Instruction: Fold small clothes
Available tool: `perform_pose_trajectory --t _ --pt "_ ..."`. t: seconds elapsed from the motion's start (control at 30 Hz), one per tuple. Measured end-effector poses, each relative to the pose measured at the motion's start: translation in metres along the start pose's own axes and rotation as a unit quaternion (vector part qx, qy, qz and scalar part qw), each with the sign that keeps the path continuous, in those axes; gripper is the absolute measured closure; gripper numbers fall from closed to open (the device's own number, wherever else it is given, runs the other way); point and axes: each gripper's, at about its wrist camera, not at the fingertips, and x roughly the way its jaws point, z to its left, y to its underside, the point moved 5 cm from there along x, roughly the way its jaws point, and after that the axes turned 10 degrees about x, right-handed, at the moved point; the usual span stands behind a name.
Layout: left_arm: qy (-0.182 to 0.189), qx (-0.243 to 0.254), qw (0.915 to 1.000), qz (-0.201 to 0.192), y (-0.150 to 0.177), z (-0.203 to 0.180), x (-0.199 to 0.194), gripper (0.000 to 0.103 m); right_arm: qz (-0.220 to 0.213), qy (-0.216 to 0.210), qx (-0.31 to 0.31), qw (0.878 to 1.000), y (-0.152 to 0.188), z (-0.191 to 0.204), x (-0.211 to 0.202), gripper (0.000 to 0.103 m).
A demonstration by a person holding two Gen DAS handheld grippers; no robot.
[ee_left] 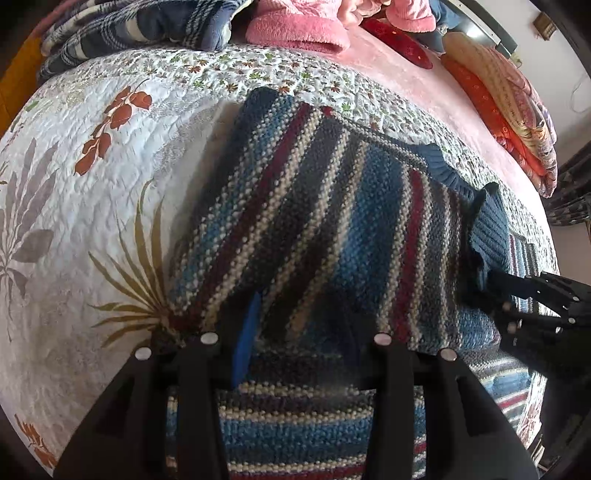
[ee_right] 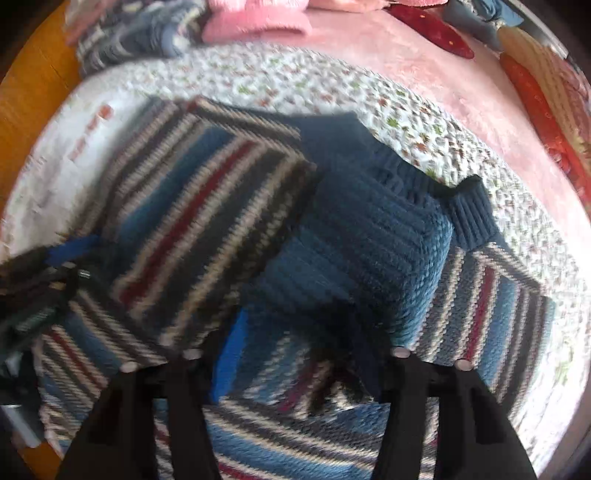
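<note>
A knitted sweater (ee_left: pixel 332 221) with blue, red, cream and dark stripes lies on a floral quilt (ee_left: pixel 92 206). One striped part is folded diagonally over its body. My left gripper (ee_left: pixel 295 339) stands open at the fold's near edge, with fabric between its wide-spread fingers. In the right wrist view, which is blurred, the sweater's blue ribbed part (ee_right: pixel 369 236) lies folded across the middle. My right gripper (ee_right: pixel 295 354) is open just in front of it. The right gripper (ee_left: pixel 506 314) also shows at the sweater's right edge, and the left gripper (ee_right: pixel 70 258) at its left edge.
At the far end of the bed lie a navy plaid blanket (ee_left: pixel 129 29), a pink fleece garment (ee_left: pixel 295 29) and a red item (ee_left: pixel 399 44). Folded orange and patterned bedding (ee_left: pixel 509 110) is stacked far right on the pink sheet (ee_left: pixel 406 85).
</note>
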Motion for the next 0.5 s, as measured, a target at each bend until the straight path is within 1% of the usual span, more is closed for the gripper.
perform_pose_trajectory --t 0.03,0.07,0.1,0.13,0.2,0.23,0.33,0.4,0.5 --pt "-0.001 0.001 1.0000 0.000 -0.001 0.000 0.001 0.063 -0.006 0.012 0.001 1.000 0.000 -0.004 0.000 0.075" --pt "-0.001 0.002 1.0000 0.001 -0.002 0.000 0.001 0.063 -0.011 0.010 0.006 1.000 0.001 -0.007 -0.002 0.088" --pt "0.000 0.002 1.0000 0.001 -0.002 0.001 0.001 0.063 -0.014 -0.004 0.016 1.000 0.001 -0.011 -0.005 0.094" --pt "0.001 0.001 1.0000 0.000 -0.002 0.001 0.001 0.063 -0.018 -0.028 0.035 0.999 0.003 -0.018 -0.011 0.094" --pt "0.006 -0.005 1.0000 -0.002 -0.002 0.004 0.000 0.063 -0.028 -0.053 0.059 0.996 0.005 -0.028 -0.020 0.094" --pt "0.008 -0.009 0.9999 -0.004 -0.002 0.004 0.000 0.063 -0.033 -0.074 0.080 0.994 0.008 -0.038 -0.027 0.094" --pt "0.007 -0.010 0.9999 -0.005 -0.001 0.005 0.000 0.063 -0.042 -0.113 0.124 0.985 0.013 -0.060 -0.040 0.094" --pt "0.004 -0.007 1.0000 -0.005 -0.002 0.004 0.000 0.063 -0.049 -0.127 0.152 0.979 0.017 -0.077 -0.047 0.094" --pt "0.003 -0.007 1.0000 -0.005 -0.001 0.004 0.000 0.063 -0.059 -0.135 0.186 0.972 0.018 -0.099 -0.053 0.094"
